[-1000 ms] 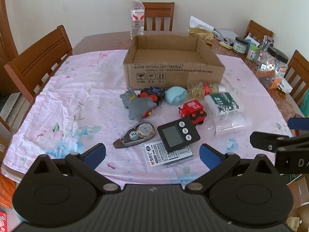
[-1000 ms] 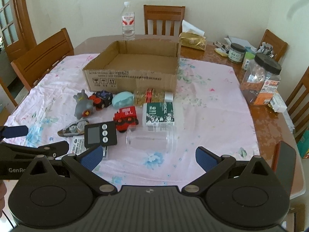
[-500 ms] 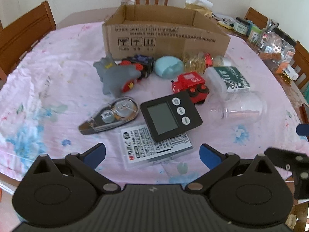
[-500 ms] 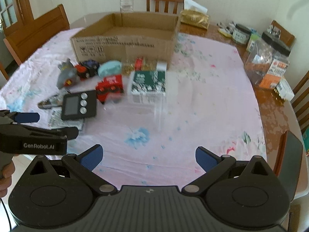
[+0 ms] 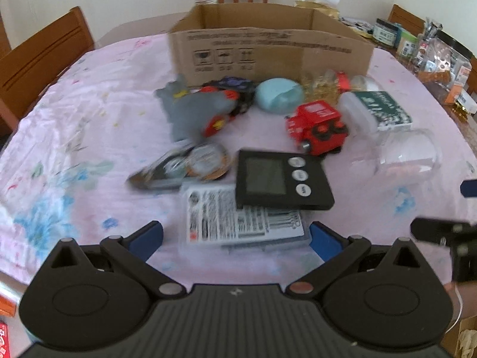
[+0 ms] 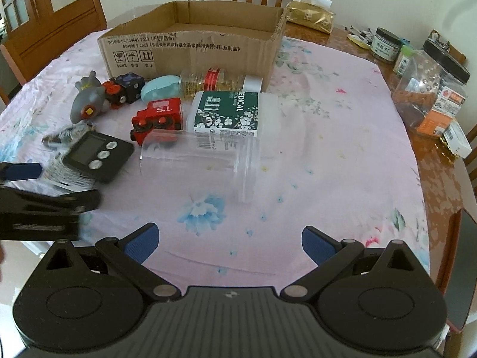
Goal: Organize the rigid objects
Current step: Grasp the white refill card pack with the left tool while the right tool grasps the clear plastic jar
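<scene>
Both spread wide and empty, the left tool (image 5: 235,235) lines up on the flat printed plastic packet (image 5: 238,219) under the black digital timer (image 5: 281,177), while the right tool (image 6: 228,240) faces the toppled clear plastic jar (image 6: 198,164), all lying before the open cardboard box (image 6: 190,49) meant to receive them.

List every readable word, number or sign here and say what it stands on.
"S.L": red toy train.
"MEDICAL": green-labelled white container; its smaller print is unreadable.
"2023", plus fragile, keep-dry and this-way-up symbols: cardboard box.
Printed card under the black timer: too blurred.
</scene>
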Demonstrator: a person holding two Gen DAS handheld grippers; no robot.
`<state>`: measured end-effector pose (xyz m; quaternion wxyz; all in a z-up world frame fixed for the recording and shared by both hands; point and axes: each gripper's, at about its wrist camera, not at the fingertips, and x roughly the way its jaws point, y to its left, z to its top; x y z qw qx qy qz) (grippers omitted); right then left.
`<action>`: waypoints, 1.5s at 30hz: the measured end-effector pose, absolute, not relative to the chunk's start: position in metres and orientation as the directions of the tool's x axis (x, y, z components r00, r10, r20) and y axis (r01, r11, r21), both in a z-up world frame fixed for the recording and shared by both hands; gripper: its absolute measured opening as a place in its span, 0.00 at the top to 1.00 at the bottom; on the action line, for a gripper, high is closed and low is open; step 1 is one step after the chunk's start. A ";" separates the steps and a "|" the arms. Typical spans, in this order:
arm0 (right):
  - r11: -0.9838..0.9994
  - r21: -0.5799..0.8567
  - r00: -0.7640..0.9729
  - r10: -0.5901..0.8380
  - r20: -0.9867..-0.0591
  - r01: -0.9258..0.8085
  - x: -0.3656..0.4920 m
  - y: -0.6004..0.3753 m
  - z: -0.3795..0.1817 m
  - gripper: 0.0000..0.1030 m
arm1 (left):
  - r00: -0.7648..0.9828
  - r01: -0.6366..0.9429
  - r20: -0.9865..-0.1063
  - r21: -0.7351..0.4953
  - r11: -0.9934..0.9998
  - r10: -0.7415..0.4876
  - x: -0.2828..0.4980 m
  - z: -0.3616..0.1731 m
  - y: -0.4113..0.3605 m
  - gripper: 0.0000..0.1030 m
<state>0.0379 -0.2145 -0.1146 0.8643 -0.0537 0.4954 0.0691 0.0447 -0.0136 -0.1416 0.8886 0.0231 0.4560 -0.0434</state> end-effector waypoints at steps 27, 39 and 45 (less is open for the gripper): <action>0.980 -0.010 0.572 0.107 -0.813 -0.198 0.034 -0.212 -0.139 0.00 | 0.625 0.165 -0.773 -0.001 0.986 -0.106 0.048 -0.141 -0.006 0.11; 0.979 0.027 0.567 0.139 -0.812 -0.201 0.042 -0.205 -0.129 0.00 | 0.620 0.179 -0.776 -0.001 0.984 -0.114 0.047 -0.139 0.002 0.14; 0.976 0.039 0.573 0.158 -0.804 -0.213 0.055 -0.194 -0.121 0.00 | 0.605 0.160 -0.790 -0.001 0.987 -0.099 0.042 -0.138 0.018 0.13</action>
